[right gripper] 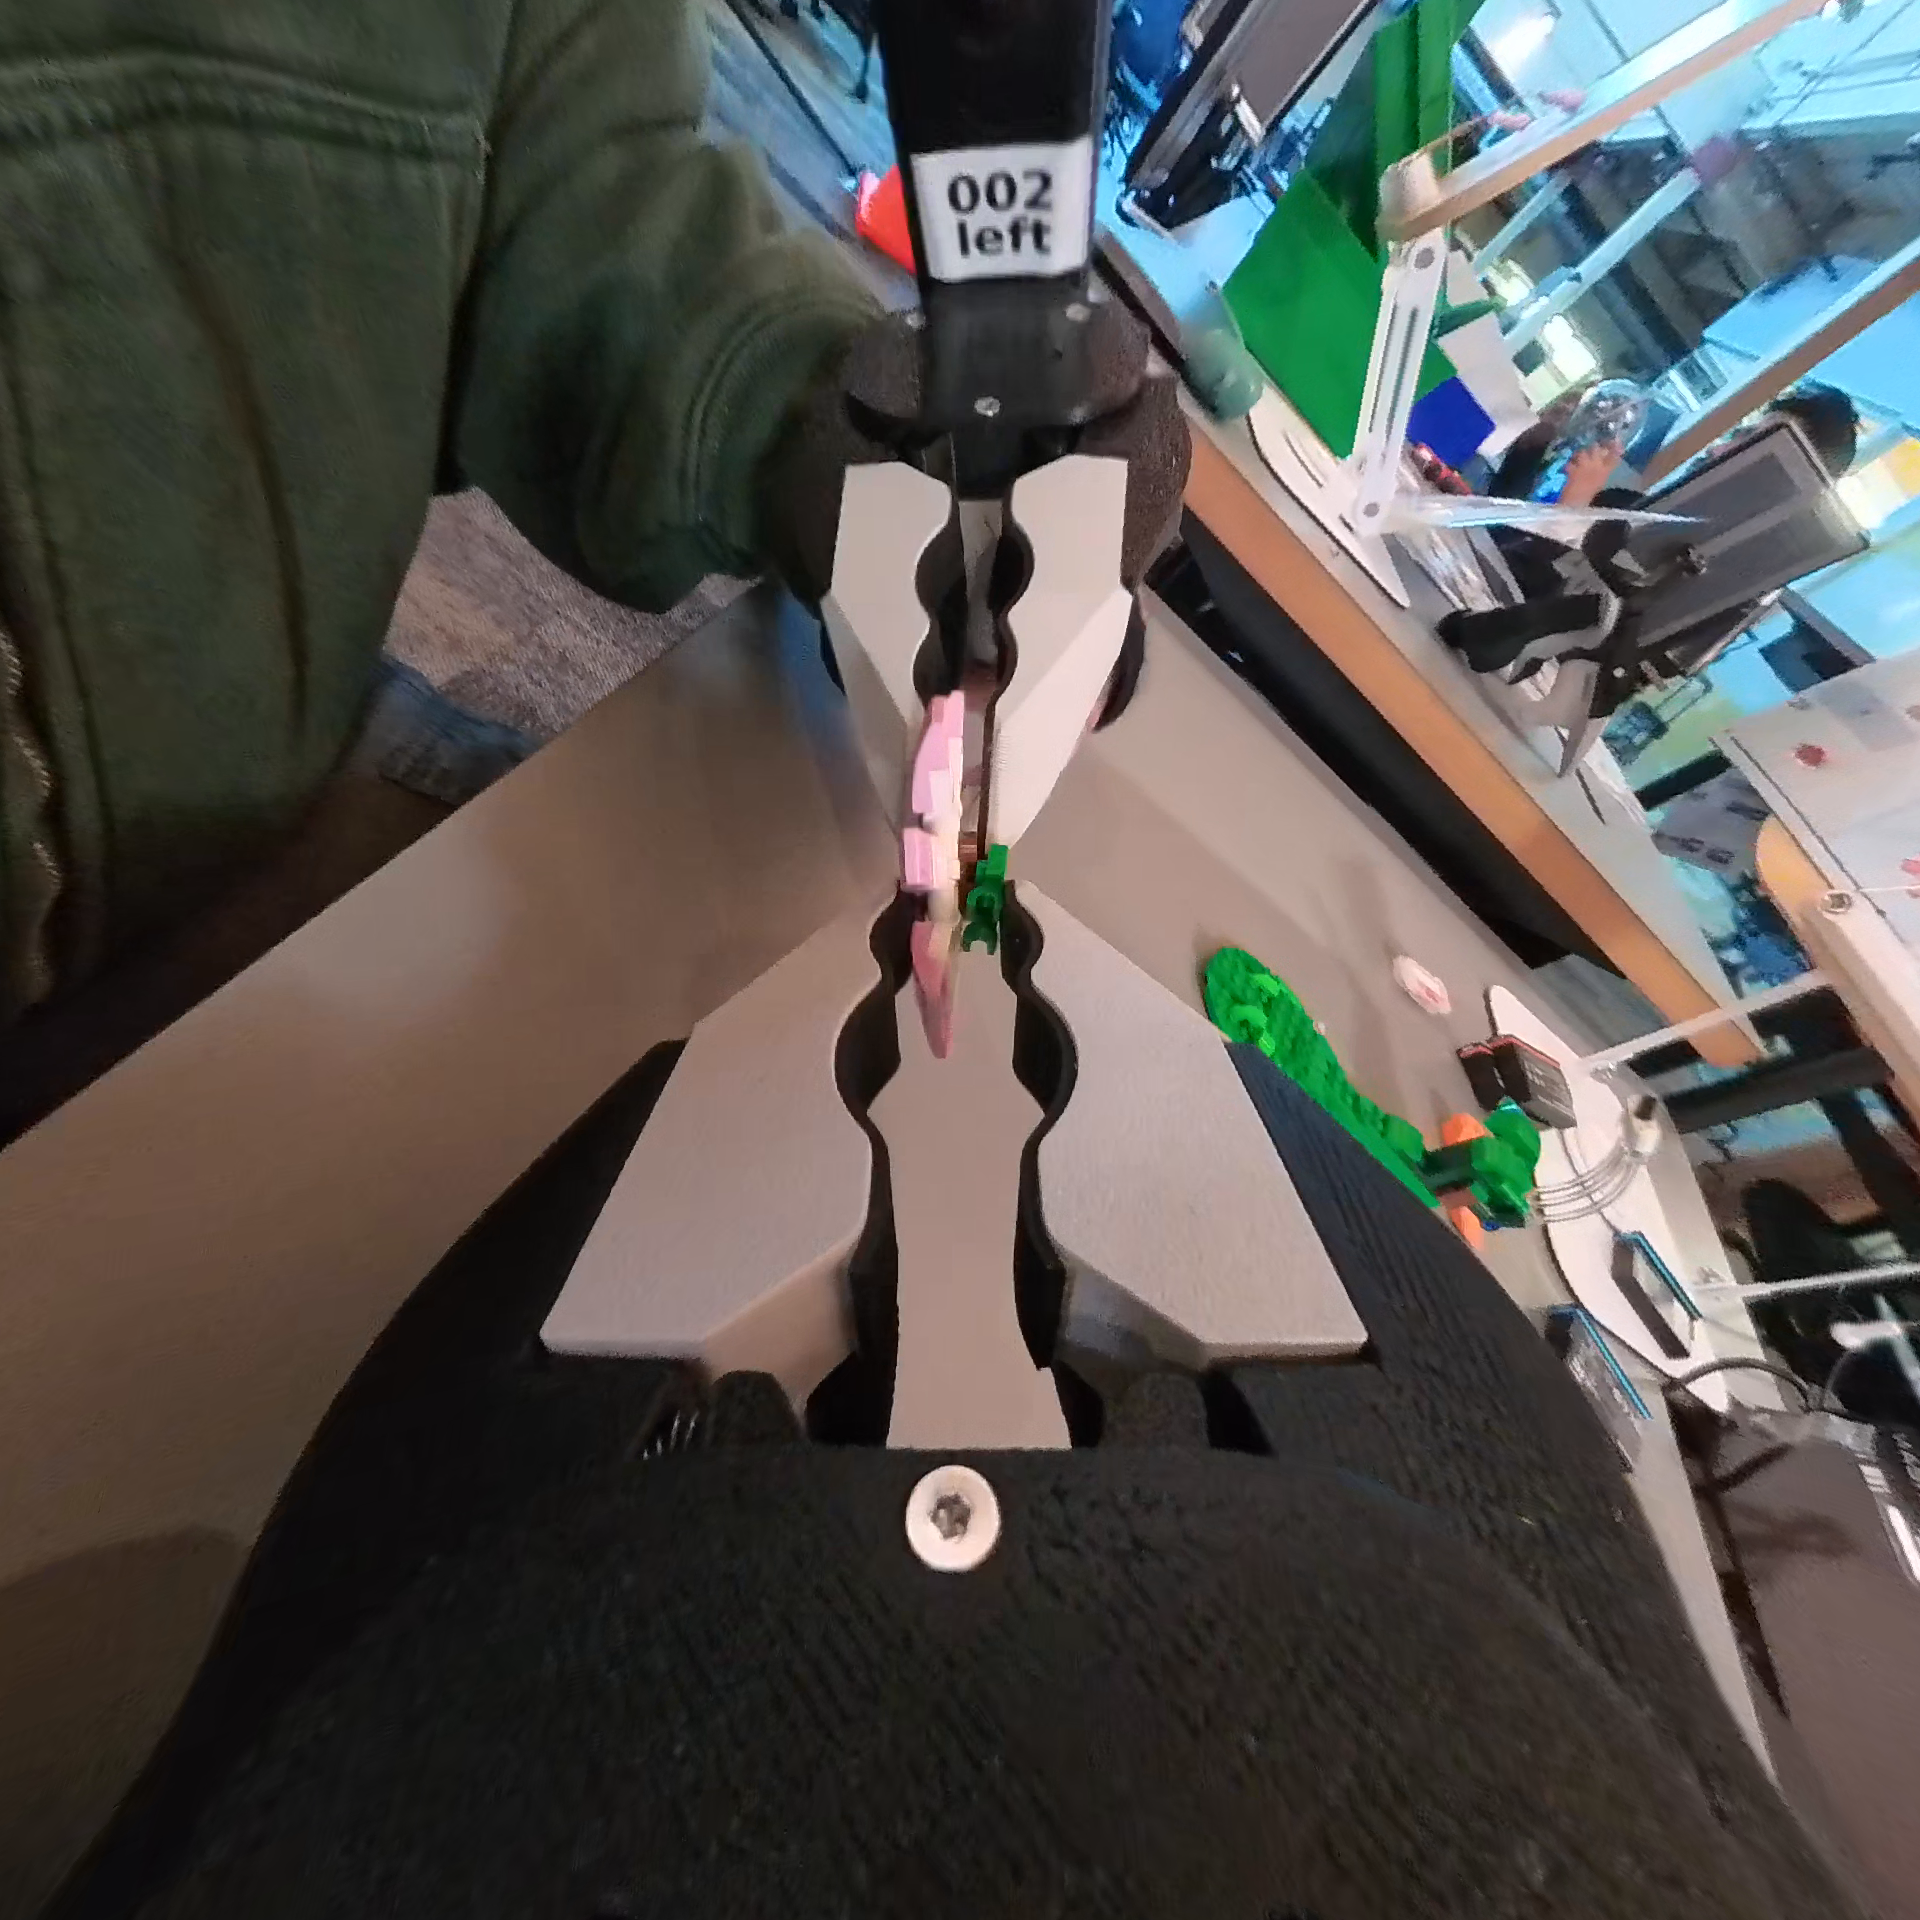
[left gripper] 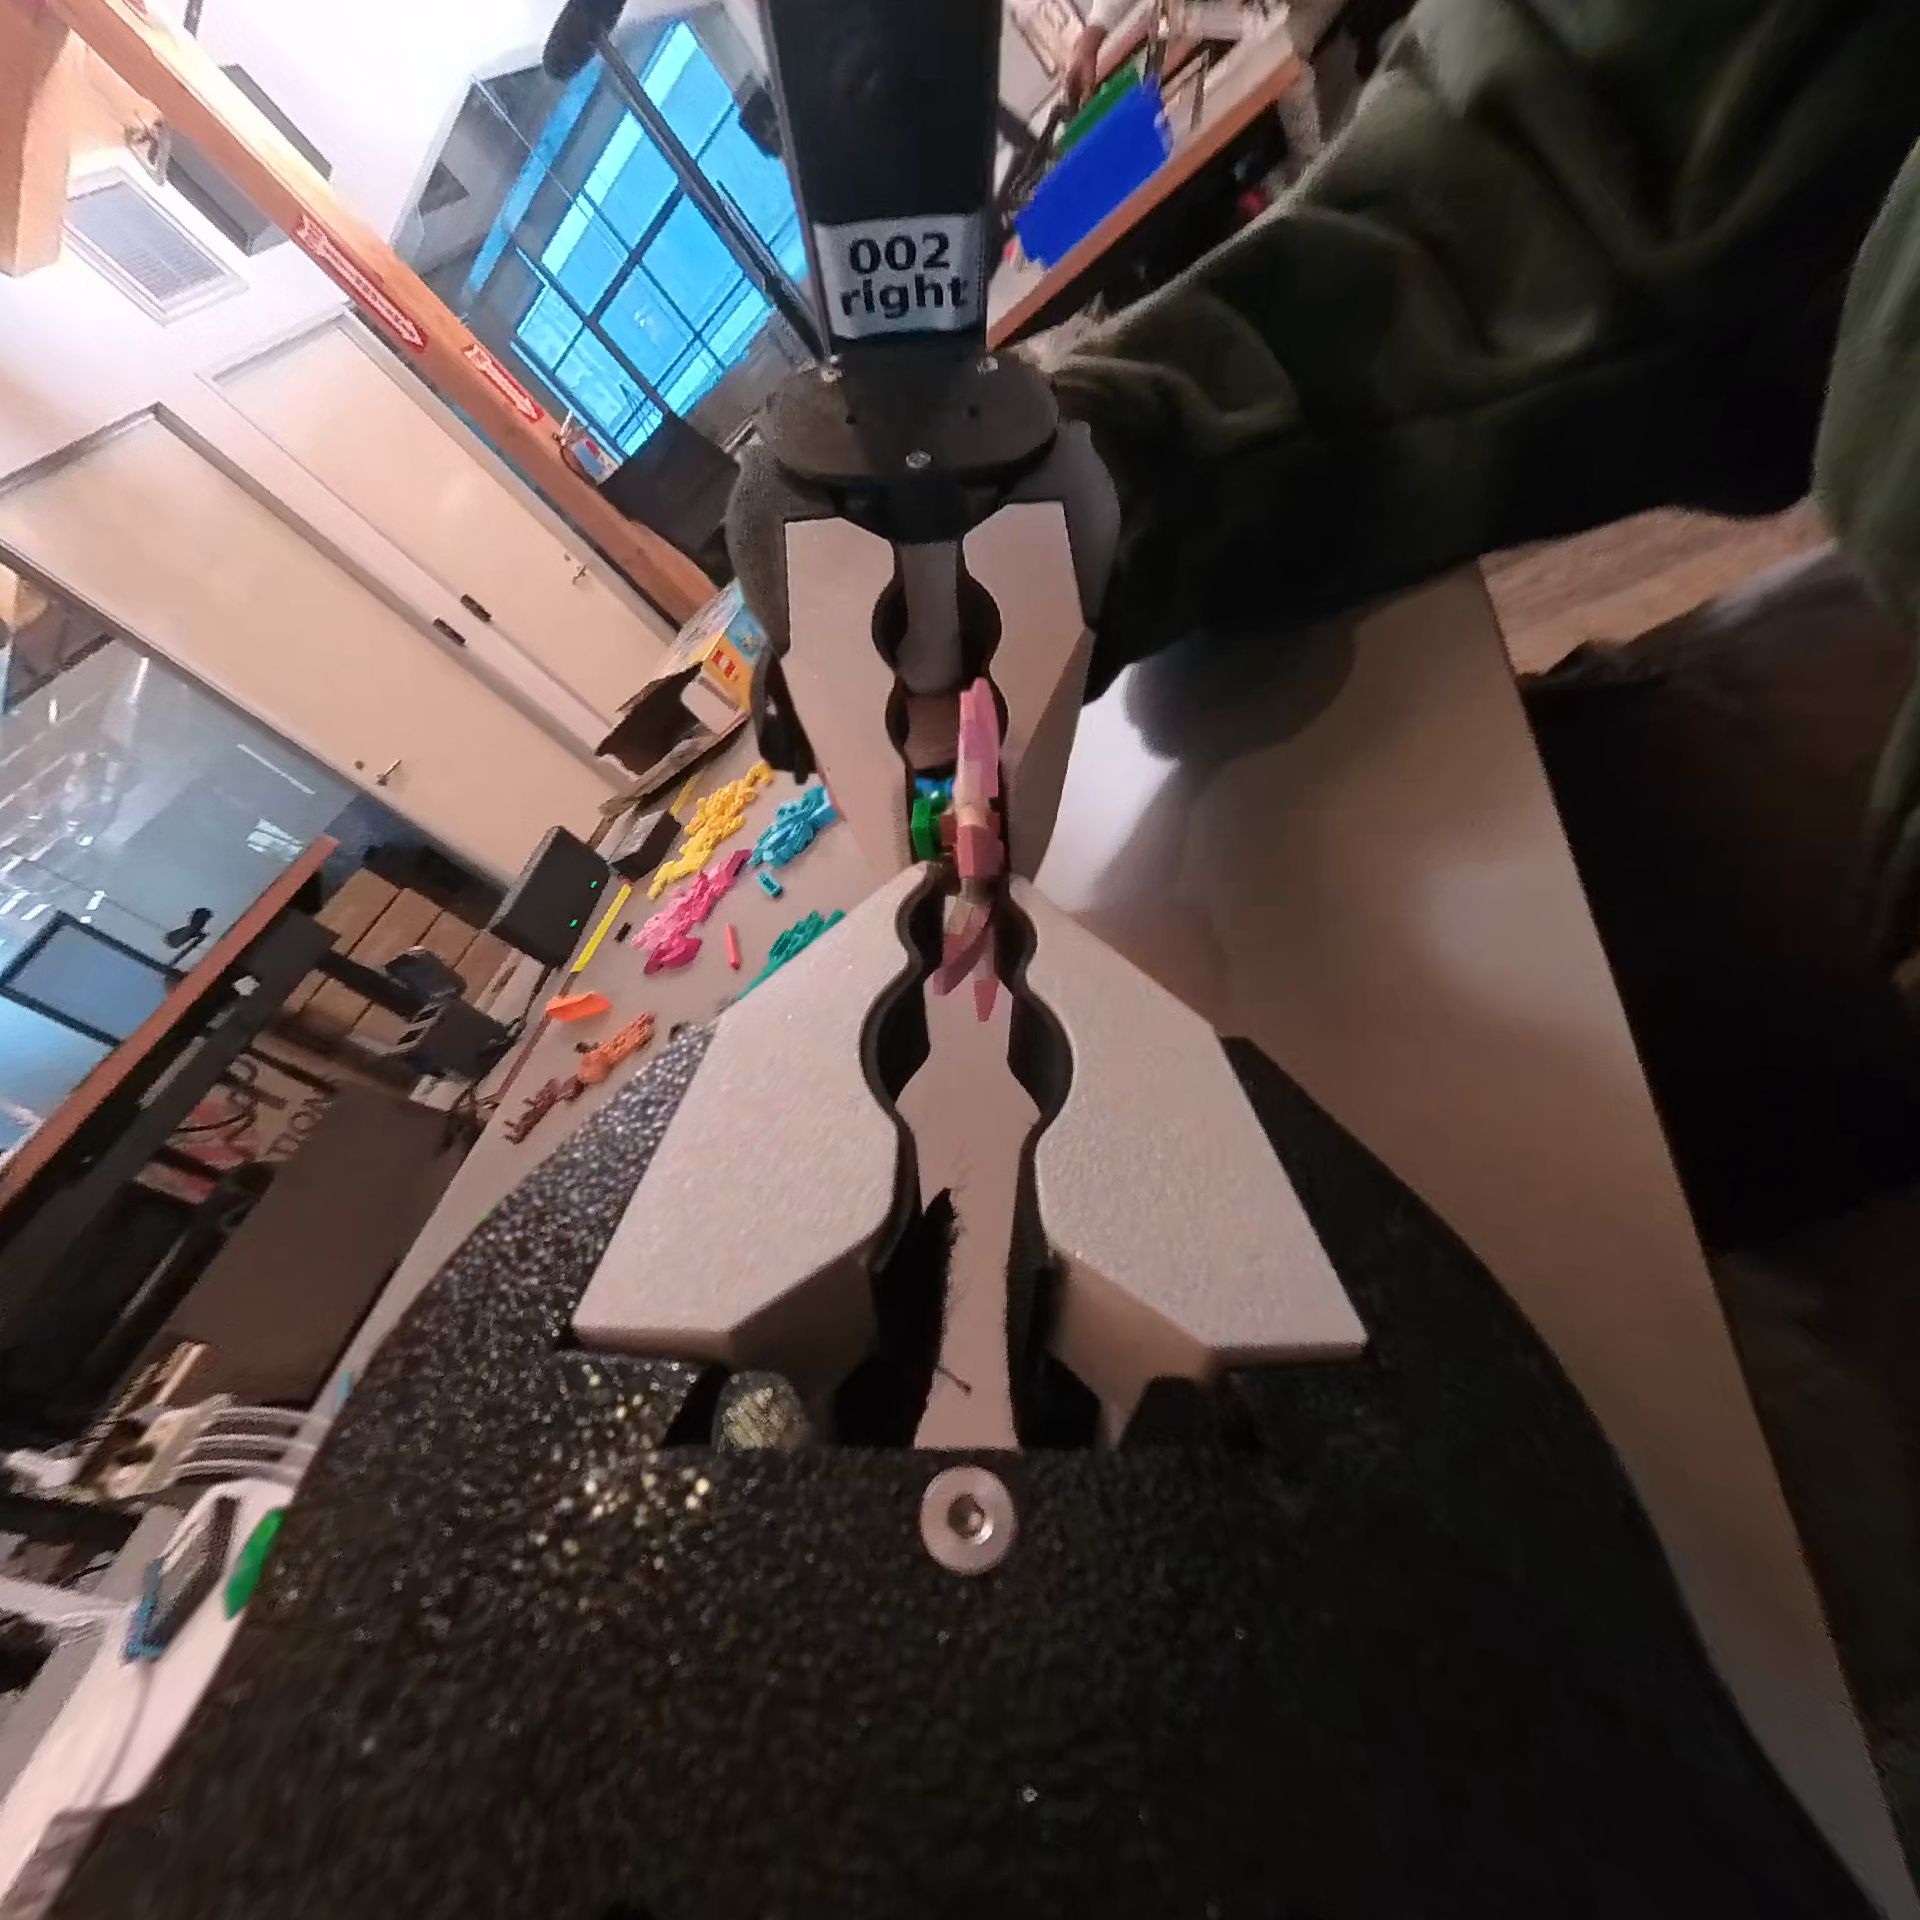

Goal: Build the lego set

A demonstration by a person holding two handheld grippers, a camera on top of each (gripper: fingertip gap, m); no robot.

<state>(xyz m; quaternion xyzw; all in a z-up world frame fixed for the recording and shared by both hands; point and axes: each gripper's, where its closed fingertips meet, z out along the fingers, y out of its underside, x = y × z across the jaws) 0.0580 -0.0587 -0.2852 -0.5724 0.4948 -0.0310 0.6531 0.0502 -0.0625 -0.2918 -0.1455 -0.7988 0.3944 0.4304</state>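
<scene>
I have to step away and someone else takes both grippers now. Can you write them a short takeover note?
Left gripper: shut on the pink flower piece.
Right gripper: tips on the same piece, by its small green part; grip unclear.
Both are tip to tip above the table.
Loose bricks: yellow, teal and pink piles.
Done: green stem build lies on the table.
Left: finish the flower, use the piles.

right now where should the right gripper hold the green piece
By the green piece's outer stub end, coming head-on toward the left gripper. It juts sideways off the flat pink flower, so the right gripper pinches across its narrow sides.
</scene>
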